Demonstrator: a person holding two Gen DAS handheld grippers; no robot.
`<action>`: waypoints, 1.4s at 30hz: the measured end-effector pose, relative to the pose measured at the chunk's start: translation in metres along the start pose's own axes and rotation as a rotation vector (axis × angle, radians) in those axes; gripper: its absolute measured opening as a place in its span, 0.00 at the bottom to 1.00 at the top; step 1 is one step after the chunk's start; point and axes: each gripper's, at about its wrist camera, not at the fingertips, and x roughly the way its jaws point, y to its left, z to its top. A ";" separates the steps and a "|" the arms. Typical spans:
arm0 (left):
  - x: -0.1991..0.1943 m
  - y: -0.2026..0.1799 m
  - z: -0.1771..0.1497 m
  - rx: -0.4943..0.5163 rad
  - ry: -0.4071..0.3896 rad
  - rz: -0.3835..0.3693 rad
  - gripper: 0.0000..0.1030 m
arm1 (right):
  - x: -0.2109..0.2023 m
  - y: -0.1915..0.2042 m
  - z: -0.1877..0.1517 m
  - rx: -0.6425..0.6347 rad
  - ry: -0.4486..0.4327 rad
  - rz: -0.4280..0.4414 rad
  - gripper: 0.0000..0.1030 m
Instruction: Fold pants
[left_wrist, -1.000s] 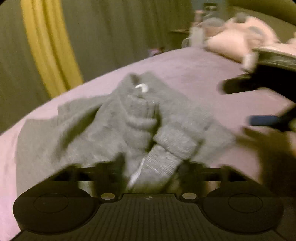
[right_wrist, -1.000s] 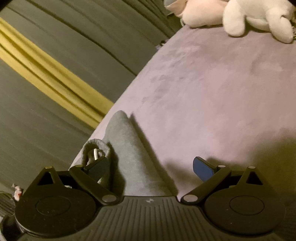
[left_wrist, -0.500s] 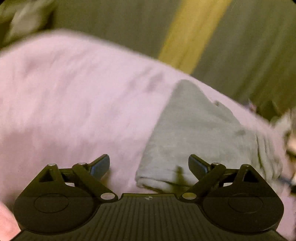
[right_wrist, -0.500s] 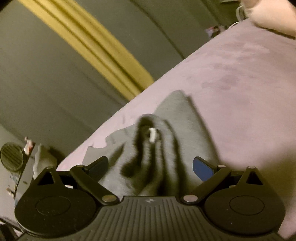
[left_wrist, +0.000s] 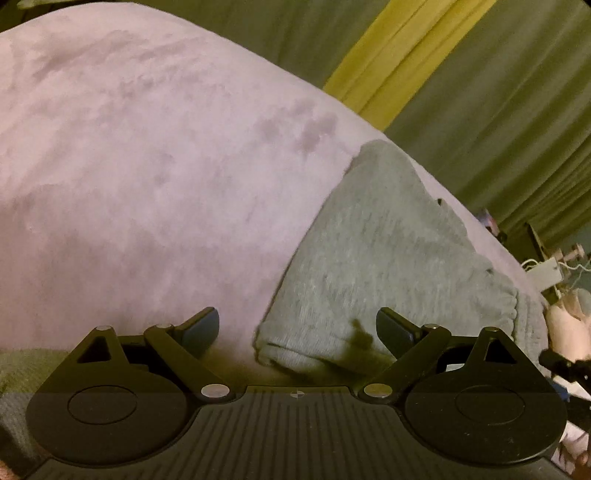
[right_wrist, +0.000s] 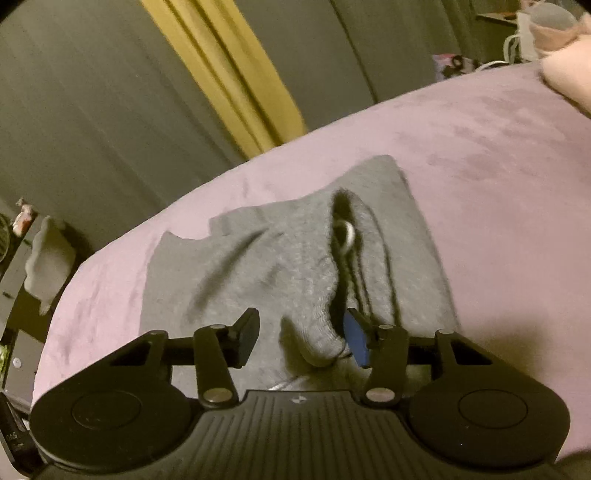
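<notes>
- Left gripper (left_wrist: 297, 332): its two fingers are spread wide and nothing sits in their grip. A folded corner of the grey pants (left_wrist: 388, 258) lies on the bed just ahead, between the fingers and nearer the right-hand one.
- Right gripper (right_wrist: 301, 338): fingers partly apart, standing on either side of a raised ribbed fold of the pants (right_wrist: 295, 266). The blue pad of the right-hand finger (right_wrist: 356, 341) is beside or touching that fold; the dark left-hand finger is clear of the cloth. Whether the fold is truly pinched cannot be told.
- The pants lie bunched on the bed (left_wrist: 147, 166), which is covered in a pale lilac plush spread. In the left wrist view they run away from the gripper toward the far edge of the bed, fairly flat, with a gathered ribbed band at the right.
- In the right wrist view the cloth is creased, with a dark slit opening down the middle and a white drawstring loop (right_wrist: 347, 236) showing inside it.
- Behind the bed hang grey-green curtains (right_wrist: 92, 110) with a yellow strip (right_wrist: 229, 74) among them.
- A pink soft toy (right_wrist: 569, 70) lies at the far right corner of the bed in the right wrist view.
- Some small clutter and white cables stand beyond the bed edge, too blurred to name.
</notes>
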 end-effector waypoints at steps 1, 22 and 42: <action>-0.002 0.001 0.000 -0.008 -0.002 -0.002 0.93 | -0.001 -0.001 0.001 0.019 0.008 -0.015 0.50; 0.013 -0.004 -0.003 0.001 0.040 0.069 0.93 | 0.012 -0.007 0.003 0.150 -0.011 0.171 0.24; 0.019 -0.004 0.002 -0.004 0.051 0.093 0.94 | -0.005 -0.053 0.016 0.058 0.046 0.102 0.89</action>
